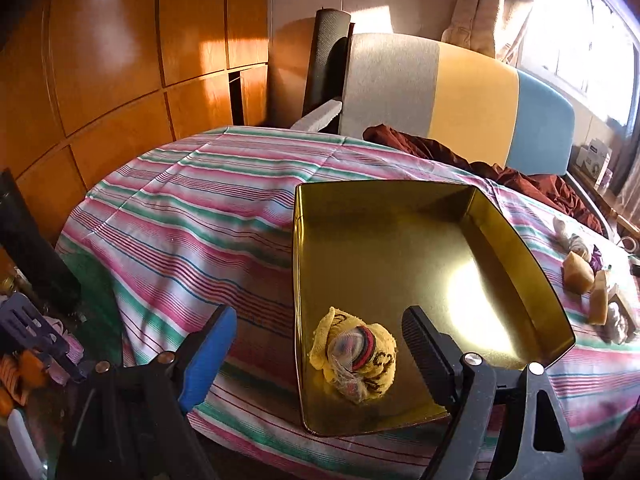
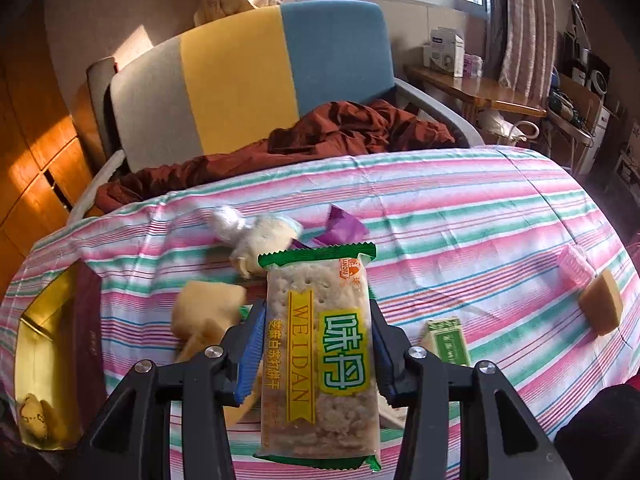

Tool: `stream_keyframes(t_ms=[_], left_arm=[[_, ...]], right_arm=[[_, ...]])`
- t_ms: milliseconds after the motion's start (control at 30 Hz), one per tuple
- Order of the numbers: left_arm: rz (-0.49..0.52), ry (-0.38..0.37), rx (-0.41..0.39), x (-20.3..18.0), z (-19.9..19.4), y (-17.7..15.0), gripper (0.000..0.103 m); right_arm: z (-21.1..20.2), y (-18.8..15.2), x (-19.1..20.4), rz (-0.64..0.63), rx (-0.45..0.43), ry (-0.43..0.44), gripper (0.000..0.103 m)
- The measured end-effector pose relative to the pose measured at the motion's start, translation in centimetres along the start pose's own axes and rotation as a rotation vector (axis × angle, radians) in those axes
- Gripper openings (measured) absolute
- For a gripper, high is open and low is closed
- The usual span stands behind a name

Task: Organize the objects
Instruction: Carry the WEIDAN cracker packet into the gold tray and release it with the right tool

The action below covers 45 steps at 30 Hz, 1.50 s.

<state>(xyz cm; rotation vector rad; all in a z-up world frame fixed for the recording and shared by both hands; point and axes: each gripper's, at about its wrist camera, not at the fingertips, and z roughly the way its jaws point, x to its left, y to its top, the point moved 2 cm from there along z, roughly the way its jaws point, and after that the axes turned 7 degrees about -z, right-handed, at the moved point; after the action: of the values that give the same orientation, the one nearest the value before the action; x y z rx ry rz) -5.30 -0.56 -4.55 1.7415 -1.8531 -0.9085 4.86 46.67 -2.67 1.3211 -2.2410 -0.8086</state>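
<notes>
The right gripper [image 2: 316,356] has its fingers closed on the long sides of a cracker packet [image 2: 318,356], held above the near edge of the striped bed [image 2: 460,208]. The packet looks light, its film slippery and the crackers brittle, so a gentle mid-length grip suits it. The left gripper [image 1: 316,354] stands open and empty over the gold tin [image 1: 400,208], where a soft yellow cloth bundle [image 1: 354,360] lies in the near corner.

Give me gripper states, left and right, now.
Left gripper: open, nothing between the jaws, over the gold tin.
Right gripper: shut on the cracker packet.
</notes>
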Motion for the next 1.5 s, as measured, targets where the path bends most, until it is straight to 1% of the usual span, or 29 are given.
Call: stream_keyframes(t_ms=[67, 133, 167, 233, 300, 367, 433, 467, 567, 667, 767, 900, 1067, 1167, 1233, 1300, 1400, 1500], left_arm=[[-0.007, 0.000, -0.010, 0.0, -0.3, 0.2, 0.087], [-0.016, -0.005, -0.011, 0.0, -0.5, 0.2, 0.092], [-0.021, -0.008, -0.012, 0.0, -0.5, 0.2, 0.092], [-0.029, -0.010, -0.011, 0.1, -0.6, 0.0, 0.092], [-0.039, -0.005, -0.011, 0.4, -0.7, -0.2, 0.093], [-0.049, 0.000, -0.010, 0.7, -0.7, -0.3, 0.095], [-0.065, 0.008, -0.012, 1.3, -0.9, -0.3, 0.099], [-0.073, 0.011, -0.013, 1.6, -0.9, -0.4, 0.099], [-0.091, 0.022, -0.005, 2.5, -0.8, -0.6, 0.100], [-0.107, 0.027, 0.002, 3.1, -0.7, -0.9, 0.100], [-0.112, 0.036, 0.006, 3.4, -0.6, -1.2, 0.103], [-0.114, 0.045, 0.013, 3.7, -0.5, -1.4, 0.103], [-0.120, 0.057, 0.027, 3.7, -0.1, -1.6, 0.103], [-0.112, 0.061, 0.028, 3.4, -0.1, -1.6, 0.103], [-0.099, 0.073, 0.027, 3.1, -0.1, -1.5, 0.103], [-0.086, 0.081, 0.022, 2.8, -0.2, -1.4, 0.103], [-0.069, 0.095, 0.015, 2.4, -0.5, -1.2, 0.103], [-0.055, 0.094, 0.009, 1.9, -0.8, -1.1, 0.103]], right_arm=[[-0.9, 0.4, 3.7, -0.050, -0.012, 0.077, 0.047], [-1.6, 0.4, 8.1, -0.115, -0.014, 0.165, 0.047], [-1.7, 0.3, 10.3, -0.148, -0.009, 0.207, 0.047], [-1.8, -0.3, 15.0, -0.217, 0.010, 0.290, 0.047], [-1.7, -1.1, 19.5, -0.291, 0.033, 0.354, 0.047], [-1.1, -2.3, 23.1, -0.335, 0.067, 0.411, 0.047], [-0.2, -3.6, 26.3, -0.379, 0.101, 0.448, 0.047], [0.4, -4.3, 27.7, -0.400, 0.121, 0.456, 0.047], [2.2, -6.5, 30.8, -0.431, 0.194, 0.478, 0.047], [3.6, -8.2, 33.1, -0.451, 0.238, 0.478, 0.047], [4.6, -9.0, 34.2, -0.451, 0.274, 0.485, 0.047], [5.1, -9.7, 34.8, -0.436, 0.323, 0.542, 0.049], [4.4, -9.8, 34.1, -0.426, 0.320, 0.557, 0.050], [3.5, -9.5, 33.6, -0.435, 0.282, 0.549, 0.058], [2.4, -9.3, 33.0, -0.456, 0.234, 0.527, 0.078], [1.3, -9.0, 32.5, -0.480, 0.183, 0.503, 0.086], [0.3, -8.5, 32.0, -0.503, 0.132, 0.472, 0.086], [-0.5, -8.0, 30.8, -0.507, 0.100, 0.448, 0.086]])
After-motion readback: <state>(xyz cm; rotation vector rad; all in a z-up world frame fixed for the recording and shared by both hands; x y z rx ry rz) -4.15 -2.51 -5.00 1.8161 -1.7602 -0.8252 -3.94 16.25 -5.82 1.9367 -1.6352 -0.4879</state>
